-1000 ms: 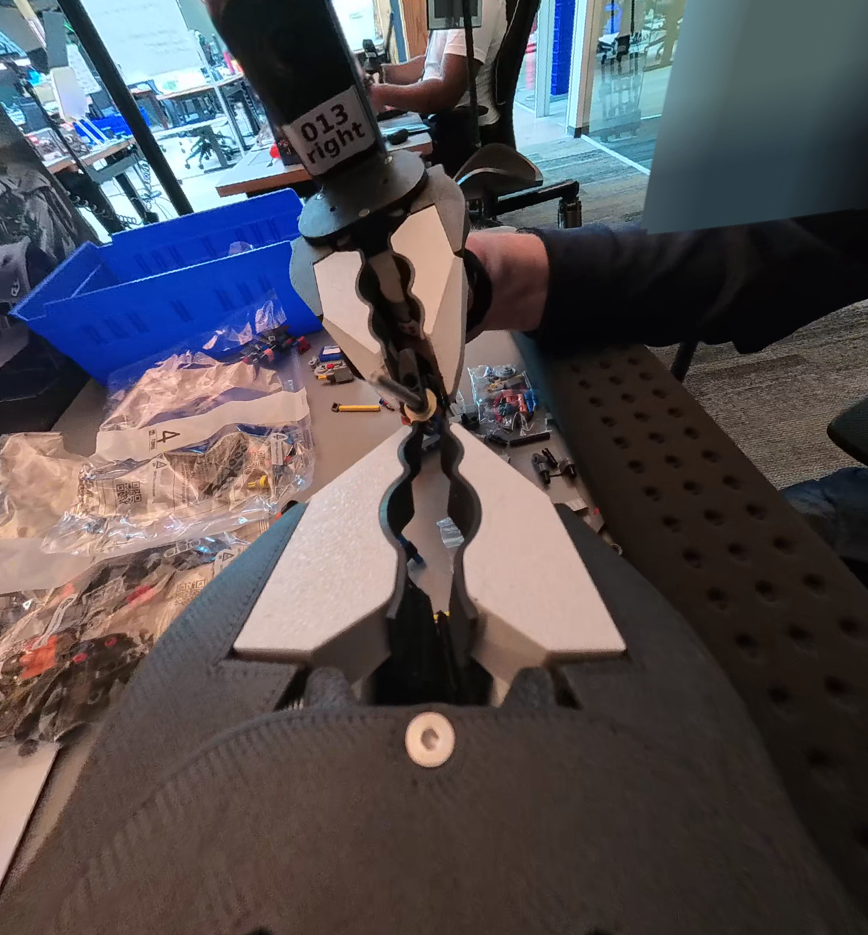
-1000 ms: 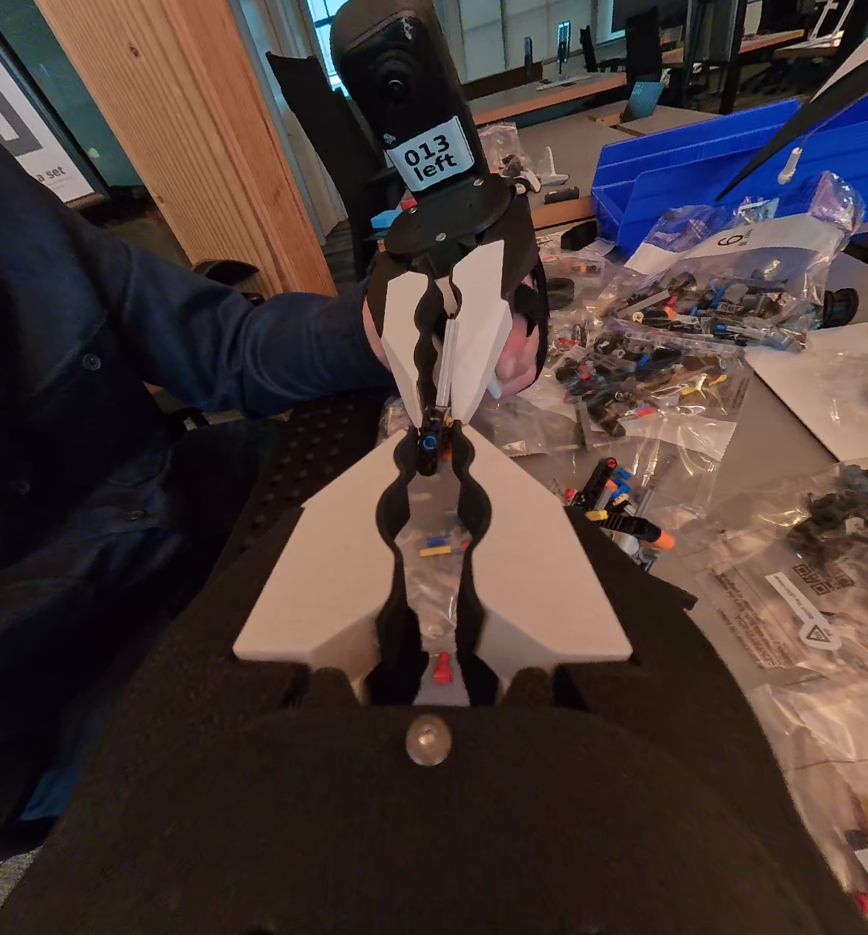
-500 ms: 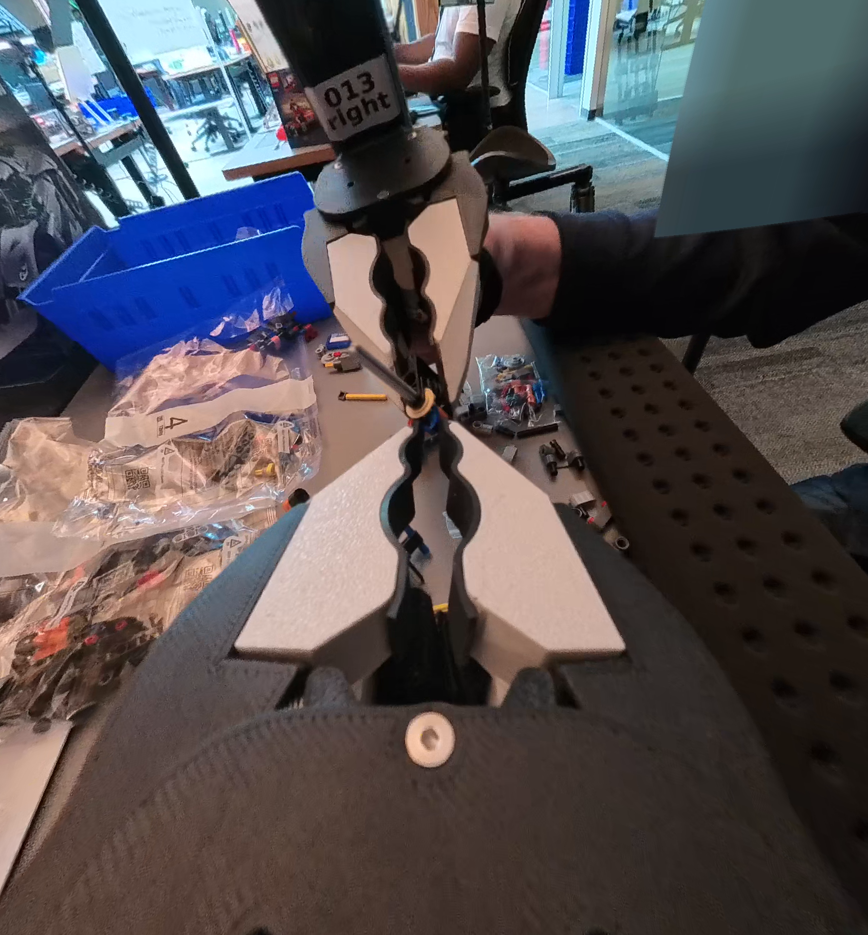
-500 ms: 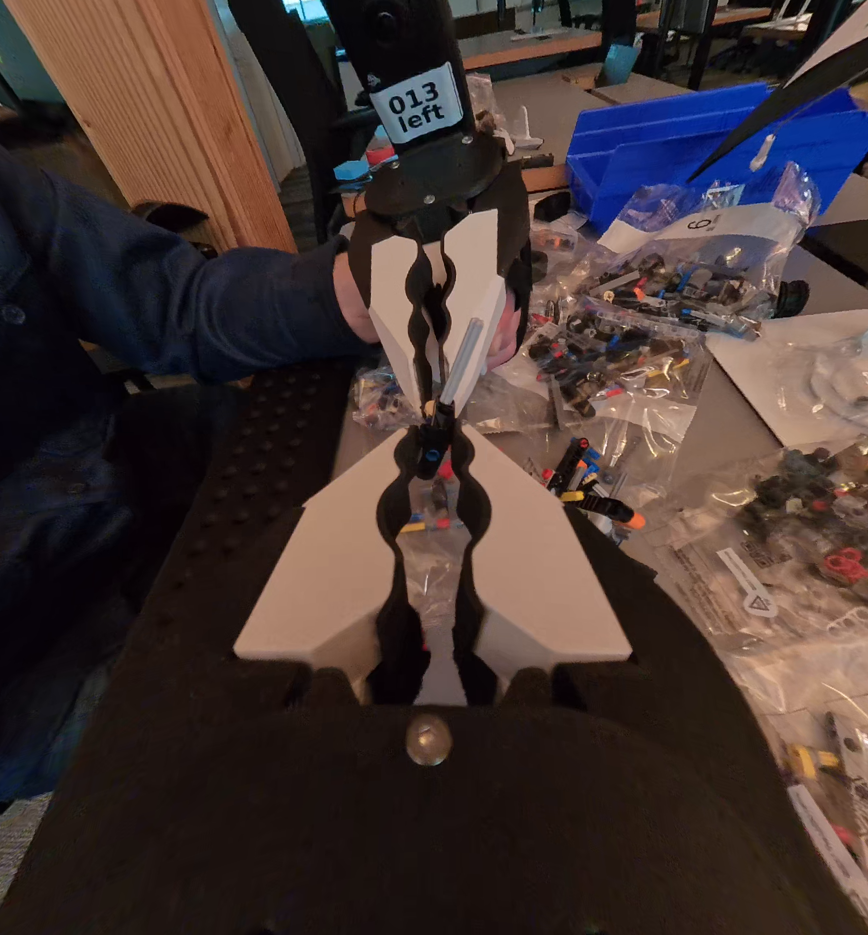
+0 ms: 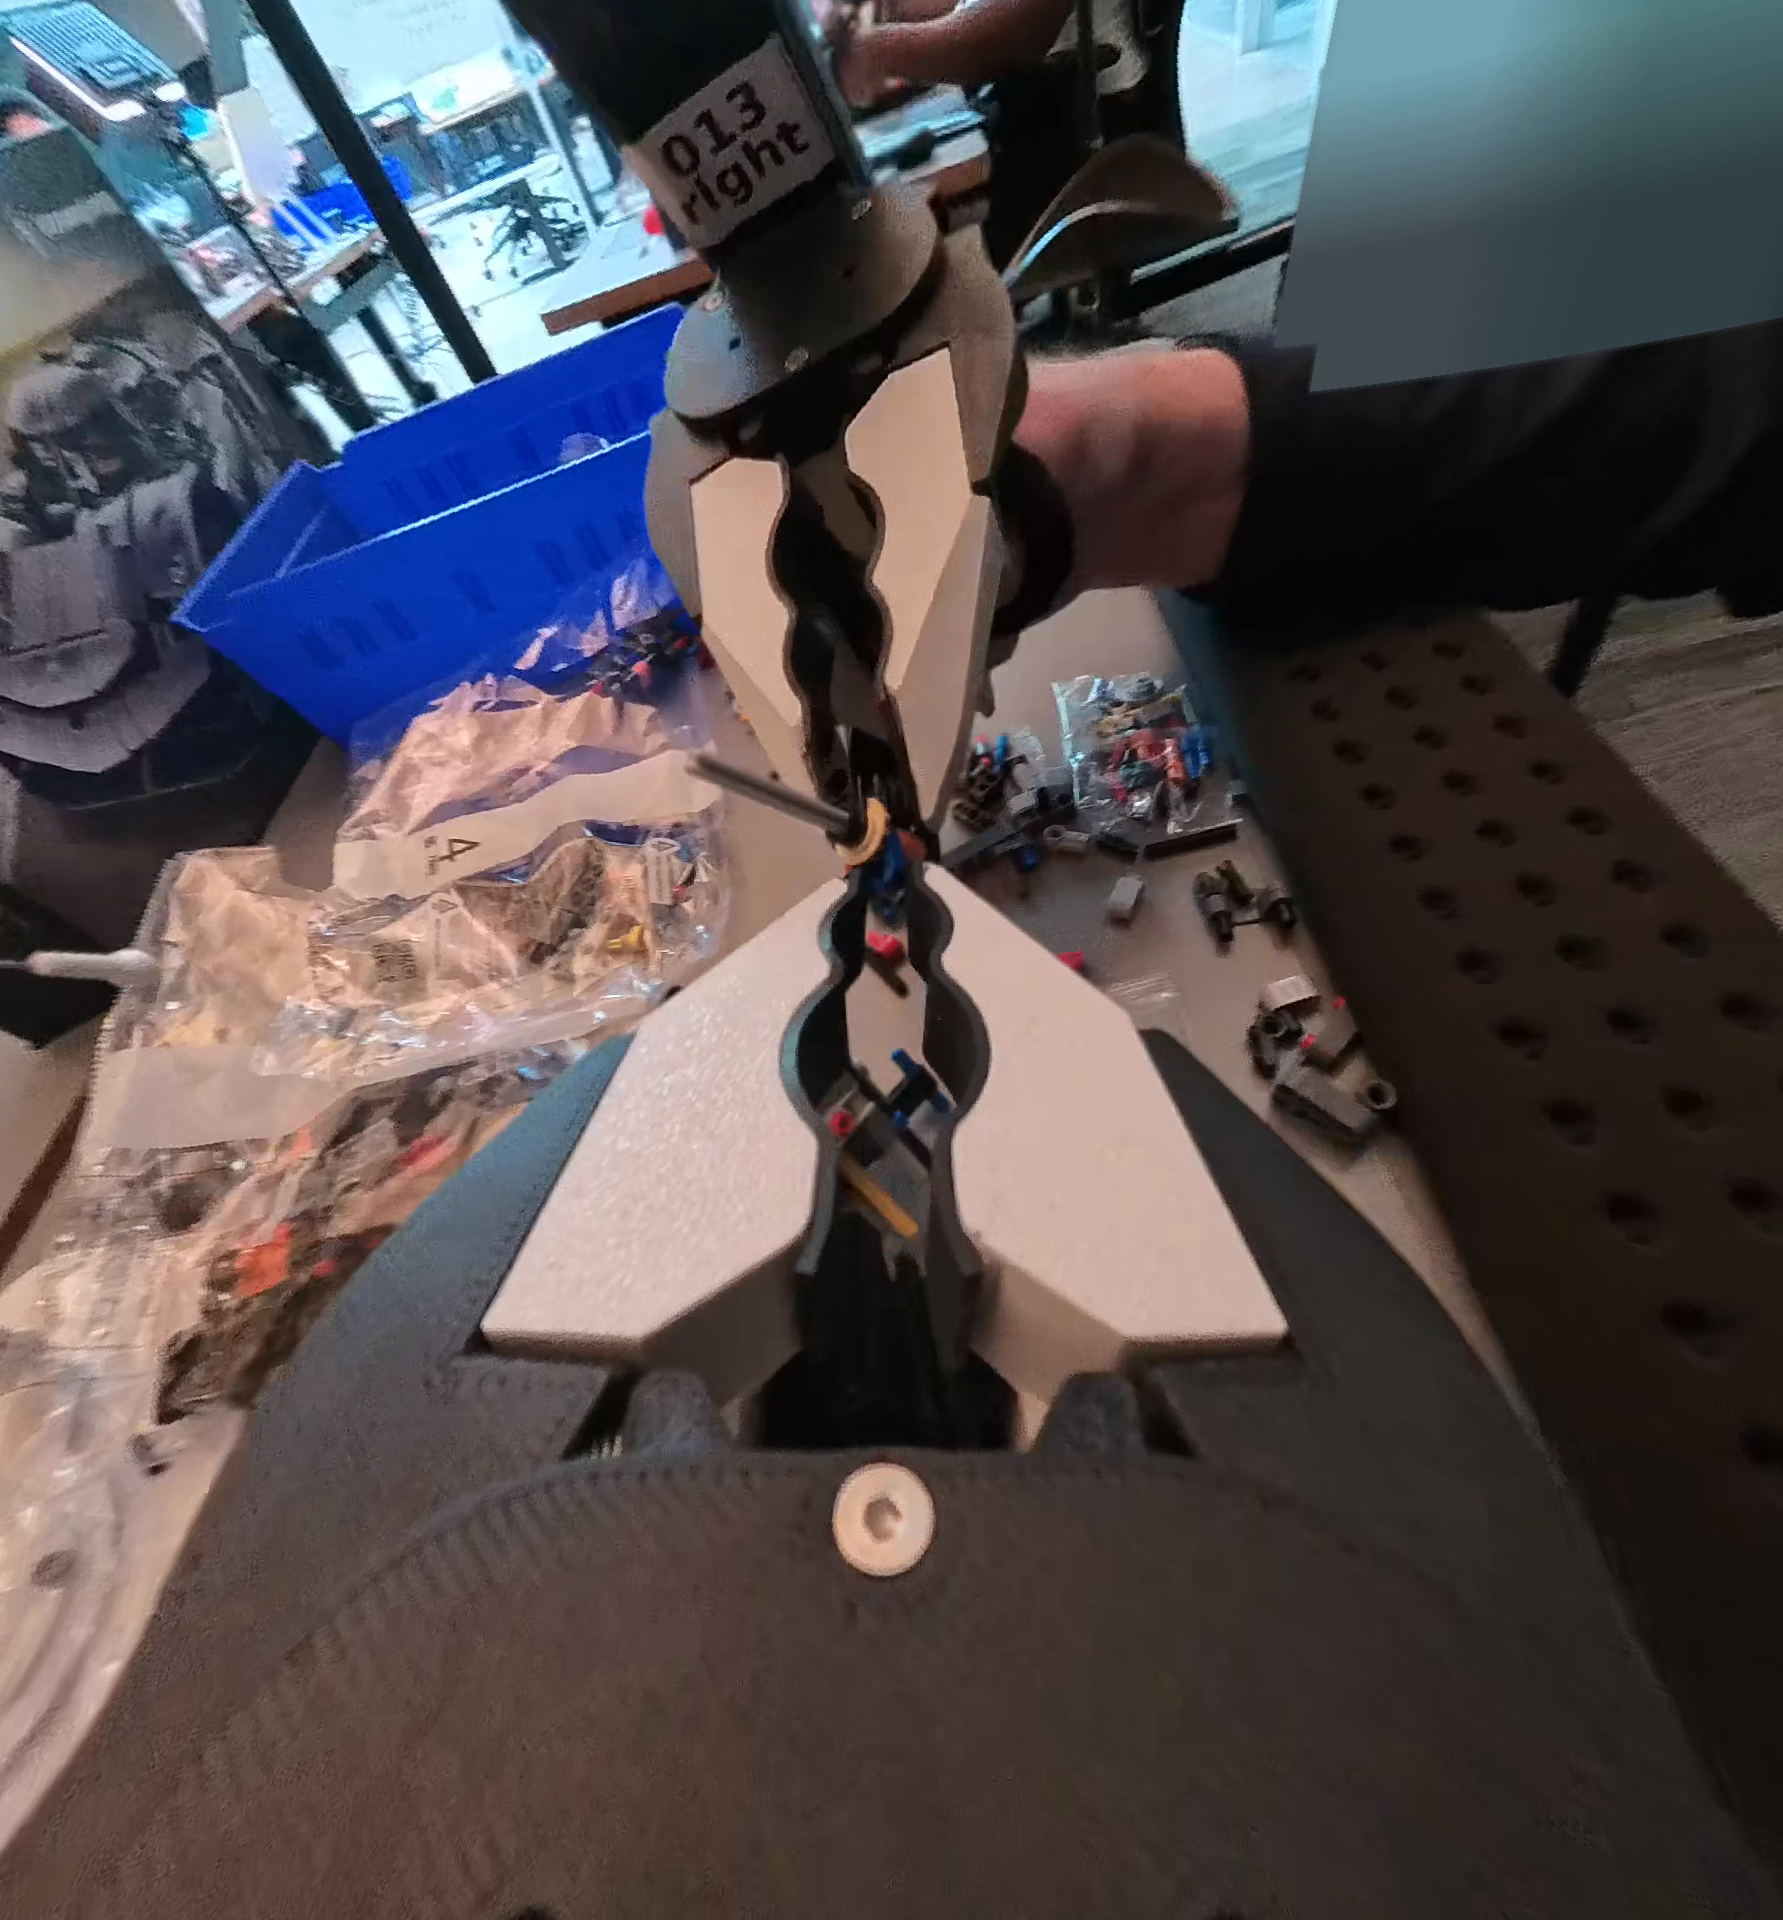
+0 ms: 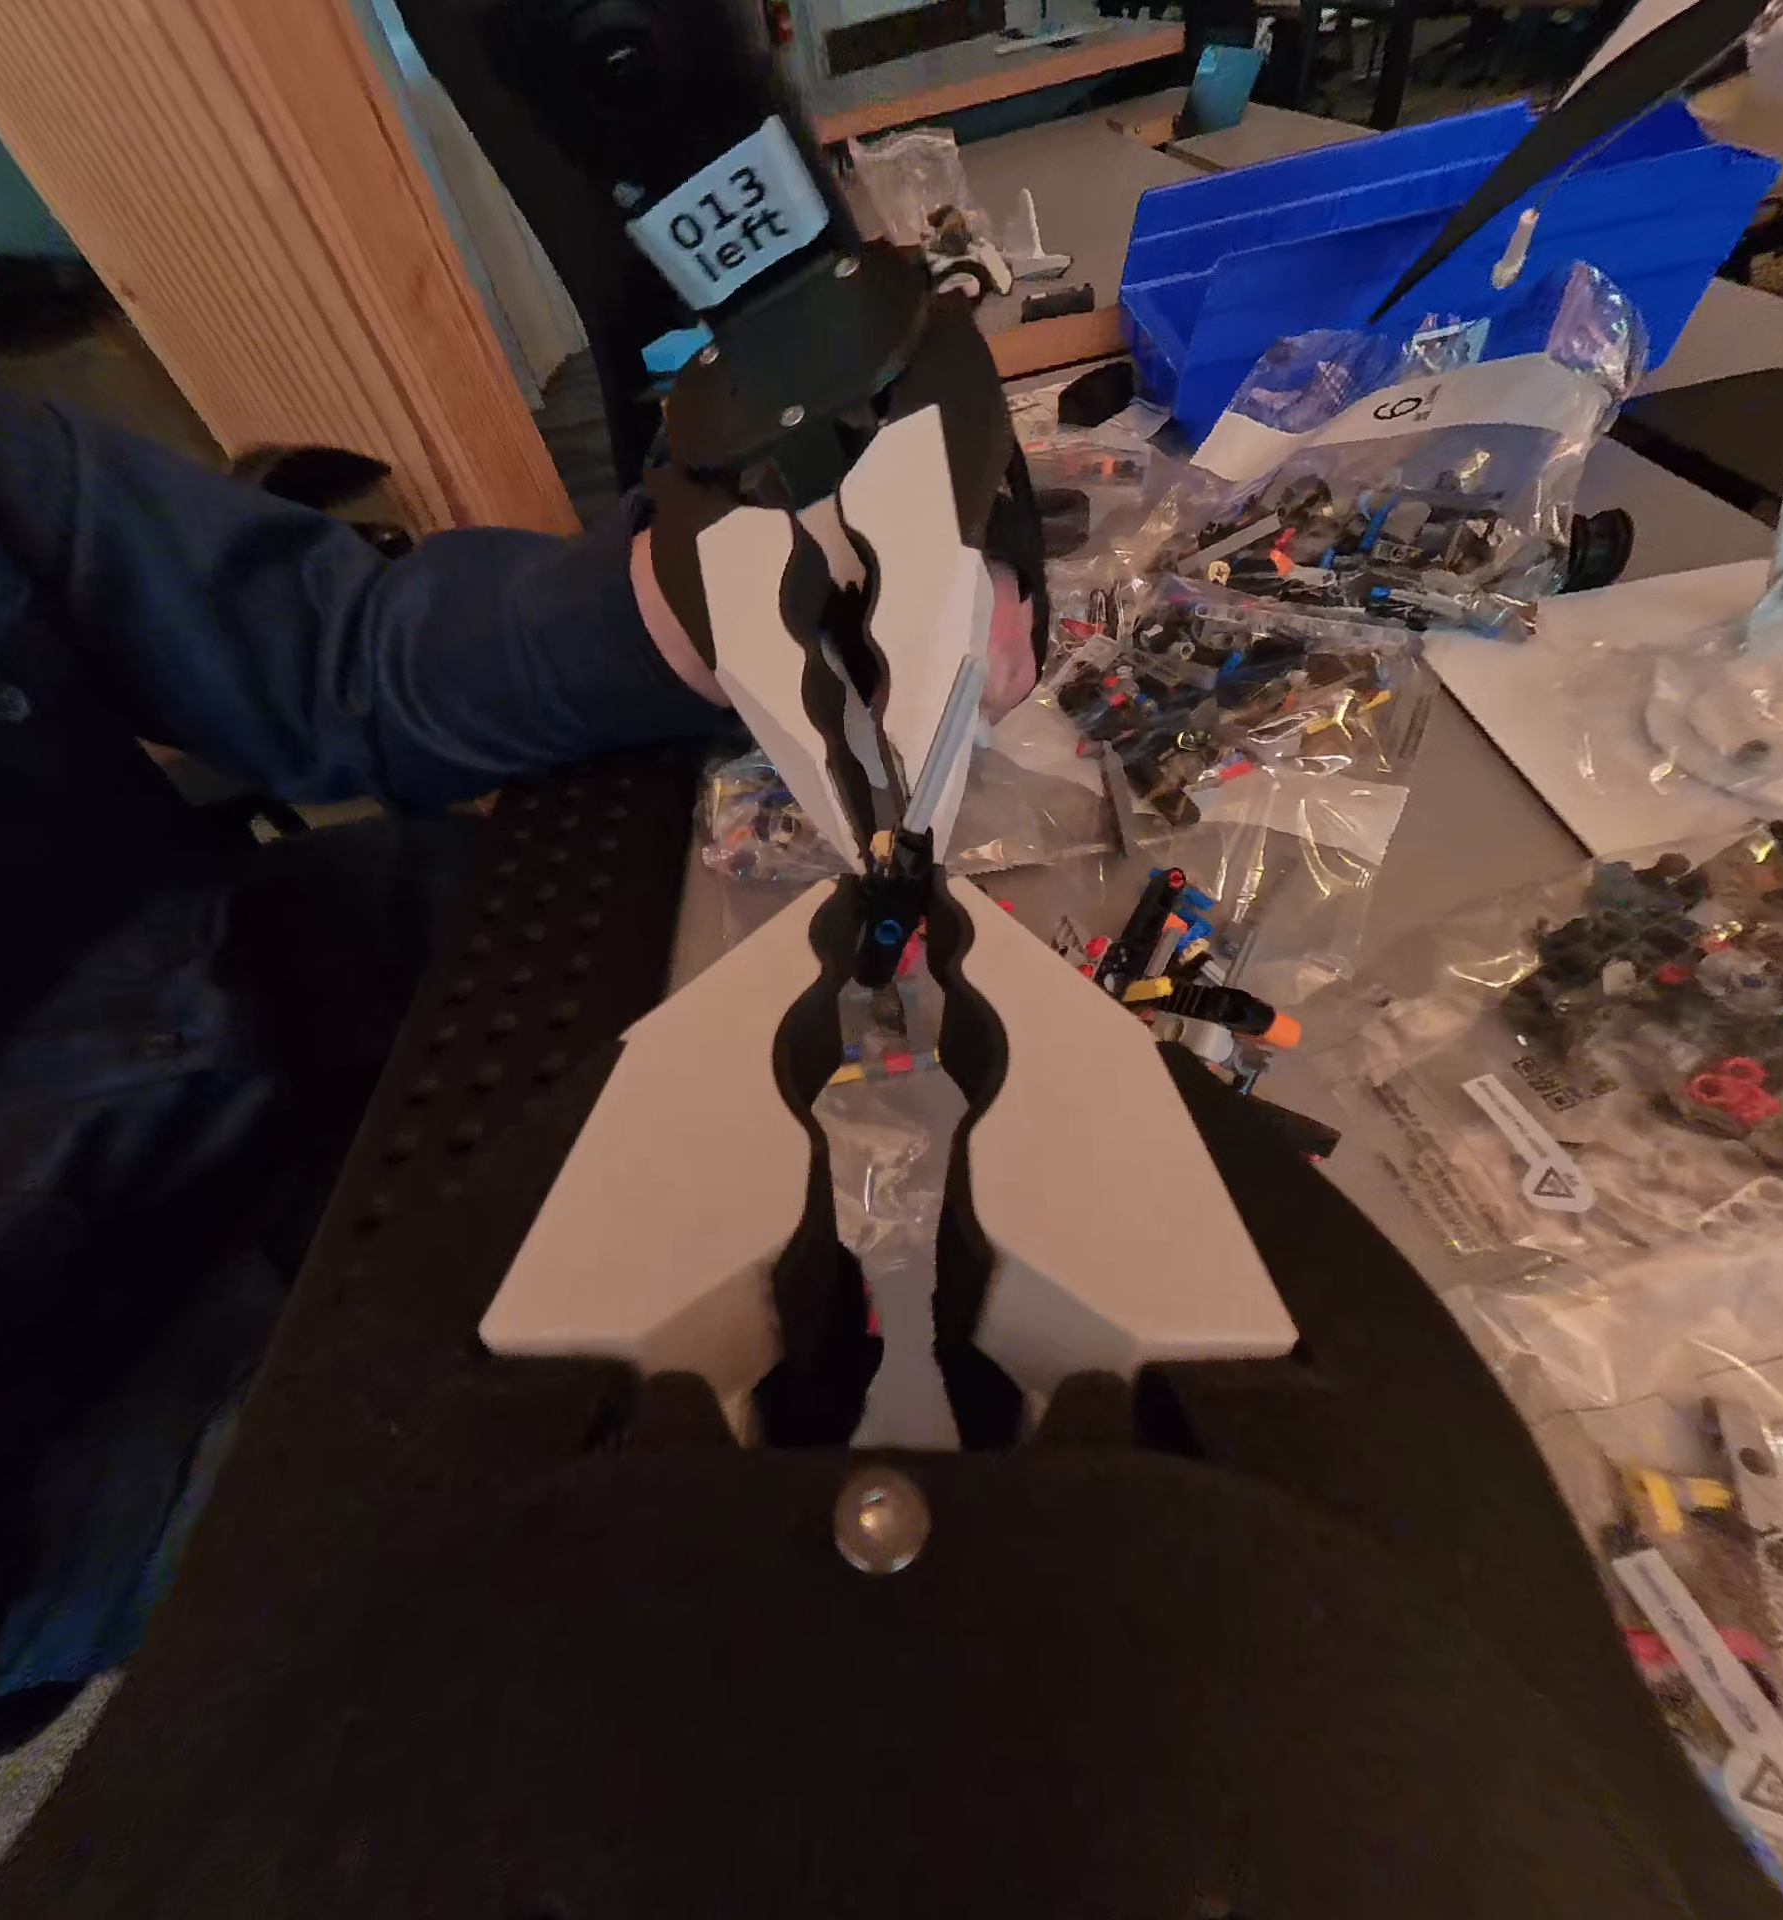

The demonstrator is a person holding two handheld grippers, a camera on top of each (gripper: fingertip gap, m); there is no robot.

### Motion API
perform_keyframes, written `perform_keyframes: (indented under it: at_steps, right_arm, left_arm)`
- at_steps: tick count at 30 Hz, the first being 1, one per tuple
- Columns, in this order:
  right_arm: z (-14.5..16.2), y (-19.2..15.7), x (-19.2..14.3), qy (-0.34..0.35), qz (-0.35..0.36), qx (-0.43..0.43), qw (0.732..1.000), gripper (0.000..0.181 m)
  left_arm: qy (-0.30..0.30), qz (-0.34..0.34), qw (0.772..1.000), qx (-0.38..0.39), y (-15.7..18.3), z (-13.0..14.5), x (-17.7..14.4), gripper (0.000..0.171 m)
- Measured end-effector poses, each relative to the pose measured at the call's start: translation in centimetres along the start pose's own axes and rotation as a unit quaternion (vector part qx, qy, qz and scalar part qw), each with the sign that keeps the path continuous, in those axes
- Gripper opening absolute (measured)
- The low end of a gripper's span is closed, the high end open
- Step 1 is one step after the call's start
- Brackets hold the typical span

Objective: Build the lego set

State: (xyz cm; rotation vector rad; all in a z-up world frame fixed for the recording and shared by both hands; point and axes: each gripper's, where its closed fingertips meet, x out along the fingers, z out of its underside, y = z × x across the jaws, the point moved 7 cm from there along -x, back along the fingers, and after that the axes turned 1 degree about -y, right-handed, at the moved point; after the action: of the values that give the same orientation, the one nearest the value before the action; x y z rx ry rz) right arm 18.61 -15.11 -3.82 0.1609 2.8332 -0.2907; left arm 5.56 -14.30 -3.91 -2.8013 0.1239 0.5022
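My two grippers meet tip to tip above the grey table. A small lego assembly hangs between them: a black connector with a blue pin, a tan bush and a thin grey axle that sticks out sideways. My left gripper is shut on the blue and black end. My right gripper is shut on the black connector. In the right wrist view the axle slants up across a finger of the left gripper. Each gripper is held by a hand in a dark sleeve.
Blue bins stand at the back. Clear bags of parts cover much of the table. Loose pieces lie below the grippers. A dark perforated surface borders the table. The tips of both grippers are at nearly the same place.
Both grippers stay tip to tip on the assembly. The axle has swung further out to the side, and the pair has tilted and shifted over the table.
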Motion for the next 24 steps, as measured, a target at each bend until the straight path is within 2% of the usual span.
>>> perform_keyframes:
  at_steps: [3,7,9,12,16,20,24]
  right_arm:
    - [-0.1,0.2,-0.1,0.009,-0.003,0.017,1.0,0.011]
    - [0.0,0.2,0.1,-0.012,0.046,-0.033,0.998,0.015]
    - [-0.3,-0.1,0.0,-0.022,0.088,-0.089,0.992,0.026]
    - [-0.6,-0.8,-0.1,-0.037,0.14,-0.174,0.974,0.033]
    - [-0.3,-1.3,0.6,-0.069,0.168,-0.236,0.955,0.036]
    - [-0.2,-1.5,0.8,-0.083,0.177,-0.252,0.948,0.031]
    - [-0.4,-1.3,0.6,-0.075,0.165,-0.216,0.959,0.026]
  left_arm:
    - [-0.013,-0.028,0.999,0.029,0.0,-0.2,0.1,0.006]
    - [-0.019,-0.02,1.0,0.01,-0.2,0.2,0.1,0.005]
    - [-0.011,-0.008,1.0,-0.011,-0.3,0.2,-0.1,0.004]
    - [0.003,0.01,0.999,-0.046,-0.5,0.3,-0.2,0.005]
    - [0.007,0.021,0.997,-0.077,-0.8,0.6,-0.1,0.005]
    - [0.01,0.032,0.995,-0.09,-0.8,0.7,-0.1,0.004]
    - [0.016,0.03,0.995,-0.095,-0.9,0.6,-0.2,0.004]
